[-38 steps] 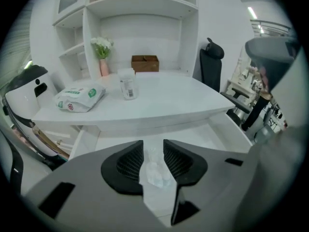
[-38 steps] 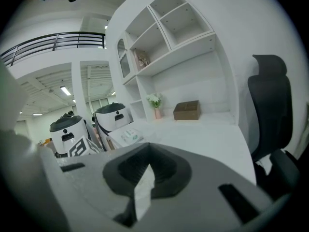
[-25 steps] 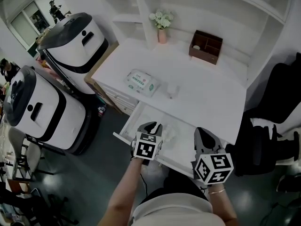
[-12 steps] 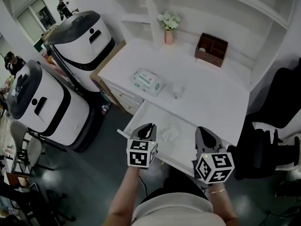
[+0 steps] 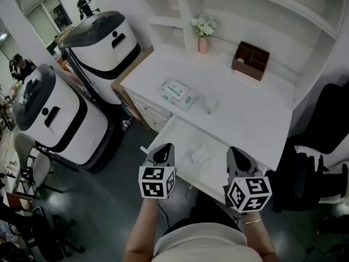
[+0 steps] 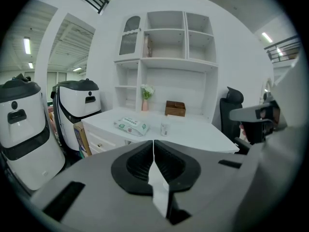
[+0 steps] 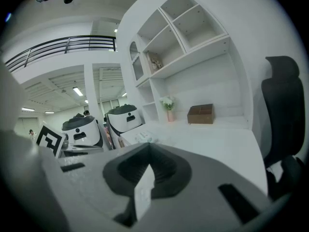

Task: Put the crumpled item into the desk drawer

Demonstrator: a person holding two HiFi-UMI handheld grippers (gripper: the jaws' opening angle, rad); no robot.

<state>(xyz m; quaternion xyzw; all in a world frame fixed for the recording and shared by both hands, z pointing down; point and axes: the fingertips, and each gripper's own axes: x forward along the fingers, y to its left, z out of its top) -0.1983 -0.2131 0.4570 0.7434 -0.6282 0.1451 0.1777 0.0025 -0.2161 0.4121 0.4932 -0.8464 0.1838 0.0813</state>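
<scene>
The crumpled white item [image 5: 200, 153] lies inside the open desk drawer [image 5: 175, 137], apart from both grippers. My left gripper [image 5: 163, 153] hovers over the drawer's front left corner, to the left of the item, jaws shut and empty. In the left gripper view the left gripper [image 6: 153, 142] shows its pads meeting with nothing between them; its body hides the drawer. My right gripper [image 5: 235, 156] hangs at the drawer's front right. In the right gripper view the right gripper [image 7: 148, 154] is shut and empty.
On the white desk [image 5: 256, 116] lie a pack of wipes [image 5: 177, 93] and a small cup [image 5: 211, 105]; a brown box [image 5: 251, 60] and a flower vase [image 5: 203, 34] stand at the back. Two large white machines [image 5: 54, 119] stand left, a black chair [image 5: 322, 141] right.
My left gripper has drawn back and to the left, away from the crumpled item, and its jaws have closed. The item stays in the drawer. The right gripper has hardly moved.
</scene>
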